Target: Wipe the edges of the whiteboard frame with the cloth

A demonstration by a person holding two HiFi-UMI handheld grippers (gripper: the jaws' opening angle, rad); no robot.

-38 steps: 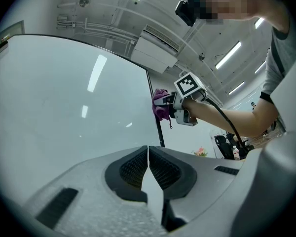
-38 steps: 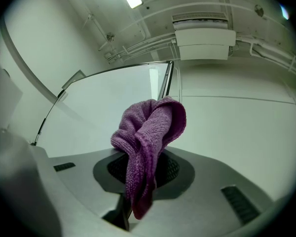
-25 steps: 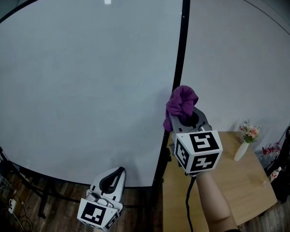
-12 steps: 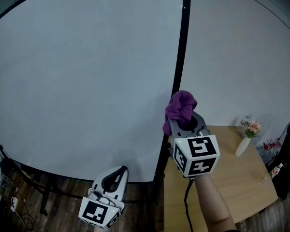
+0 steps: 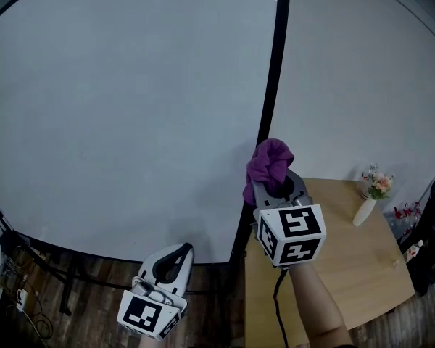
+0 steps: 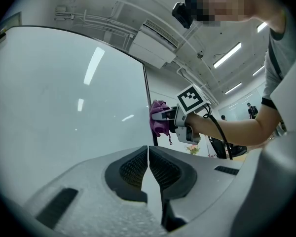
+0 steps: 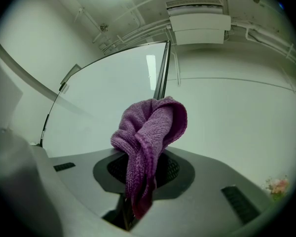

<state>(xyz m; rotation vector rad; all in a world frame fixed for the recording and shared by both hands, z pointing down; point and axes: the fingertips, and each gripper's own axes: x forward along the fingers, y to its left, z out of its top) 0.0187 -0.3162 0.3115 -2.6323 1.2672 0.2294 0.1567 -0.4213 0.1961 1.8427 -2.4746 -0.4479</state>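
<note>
The whiteboard [image 5: 130, 107] fills the head view, with its black frame edge [image 5: 272, 85] running down the right side. My right gripper [image 5: 274, 183] is shut on a bunched purple cloth [image 5: 270, 162], which is pressed against the lower part of that edge. In the right gripper view the cloth [image 7: 150, 132] hangs over the jaws and covers the frame bar [image 7: 163, 73] behind it. My left gripper [image 5: 172, 256] hangs low below the board's bottom edge, shut and holding nothing. The left gripper view shows the cloth [image 6: 159, 117] at the frame bar [image 6: 147, 98].
A wooden table [image 5: 333, 267] stands right of the board, with a white vase of flowers [image 5: 366, 205] on it. Stand legs and cables [image 5: 22, 296] lie on the wood floor at lower left. A white wall lies right of the frame.
The right gripper and the cloth have slid slightly down along the frame edge. The left gripper has barely shifted.
</note>
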